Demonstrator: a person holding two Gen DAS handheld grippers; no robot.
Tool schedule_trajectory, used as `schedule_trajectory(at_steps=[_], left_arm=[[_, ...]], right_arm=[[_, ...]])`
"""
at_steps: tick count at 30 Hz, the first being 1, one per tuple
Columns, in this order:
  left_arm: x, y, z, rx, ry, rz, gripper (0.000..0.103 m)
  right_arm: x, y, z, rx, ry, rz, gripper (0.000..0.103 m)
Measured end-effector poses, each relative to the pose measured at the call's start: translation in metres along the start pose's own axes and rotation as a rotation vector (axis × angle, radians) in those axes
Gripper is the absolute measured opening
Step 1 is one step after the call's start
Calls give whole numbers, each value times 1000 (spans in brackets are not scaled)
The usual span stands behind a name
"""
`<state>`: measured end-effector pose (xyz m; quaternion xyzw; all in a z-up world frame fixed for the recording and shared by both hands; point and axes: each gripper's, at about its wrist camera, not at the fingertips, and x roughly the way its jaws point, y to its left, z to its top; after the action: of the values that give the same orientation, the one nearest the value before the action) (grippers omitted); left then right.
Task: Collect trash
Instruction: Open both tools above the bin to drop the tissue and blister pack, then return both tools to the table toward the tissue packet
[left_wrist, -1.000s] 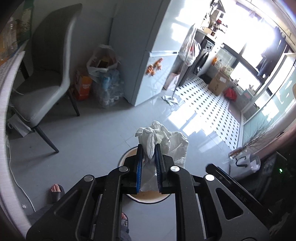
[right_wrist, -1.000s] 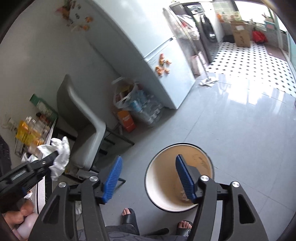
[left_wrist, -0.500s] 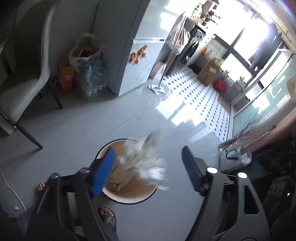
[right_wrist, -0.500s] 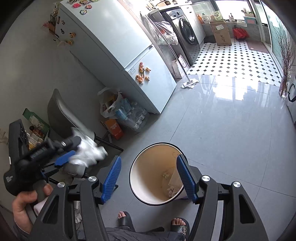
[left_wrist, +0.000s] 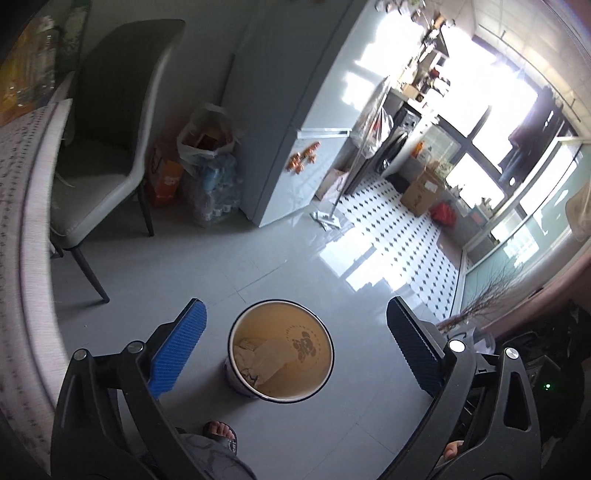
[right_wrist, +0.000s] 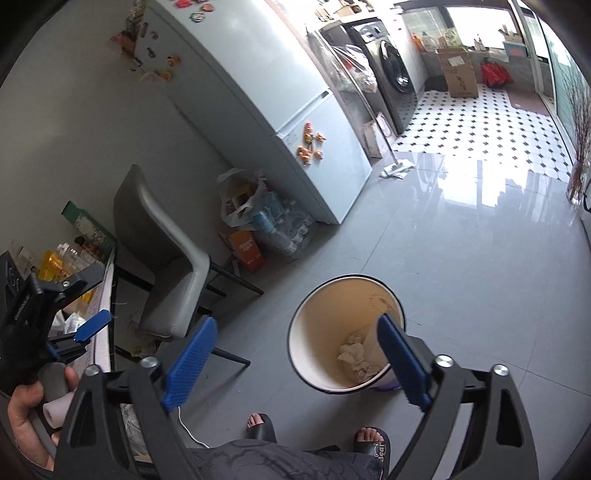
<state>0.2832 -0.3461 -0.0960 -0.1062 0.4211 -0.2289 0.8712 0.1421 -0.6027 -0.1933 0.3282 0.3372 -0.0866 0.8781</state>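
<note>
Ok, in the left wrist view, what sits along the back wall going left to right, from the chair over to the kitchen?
Grey chair → orange box → white plastic bag on the bottle pack → fridge → mop → cardboard box → red bag.

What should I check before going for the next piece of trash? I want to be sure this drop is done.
1. Left gripper empty: ok, jaws opening wide, nothing between them.
2. Right gripper empty: ok, jaws opening, nothing between them.
3. Crumpled paper inside the bin: ok, it lies at the bottom.
4. Bin upright on the floor: ok.
5. Floor around the bin free of dropped trash: ok in both views, though the grippers hide part of it.
6. More trash to fetch: cannot tell; something white shows on the table by the left gripper, unclear what.
</note>
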Motion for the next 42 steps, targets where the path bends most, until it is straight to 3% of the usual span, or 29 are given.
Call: schedule_trajectory(at_steps=[2, 12, 22, 35, 42], left_arm=[[-21, 12, 0, -8, -27, 16, 97], [-133, 86, -2, -72, -179, 87, 97], [-223, 157, -22, -168, -291, 136, 97], [-292, 250, -55, -321, -387, 220, 97], [-318, 306, -68, -432, -429, 303, 97]], right_arm=[[-5, 13, -3, -18, -6, 2, 96], [-23, 105, -19, -133, -14, 66, 96], [-36, 214, -55, -342, 17, 145, 96], [-28, 309, -104, -480, 72, 245, 96], [-19, 342, -123, -534, 107, 266, 96]])
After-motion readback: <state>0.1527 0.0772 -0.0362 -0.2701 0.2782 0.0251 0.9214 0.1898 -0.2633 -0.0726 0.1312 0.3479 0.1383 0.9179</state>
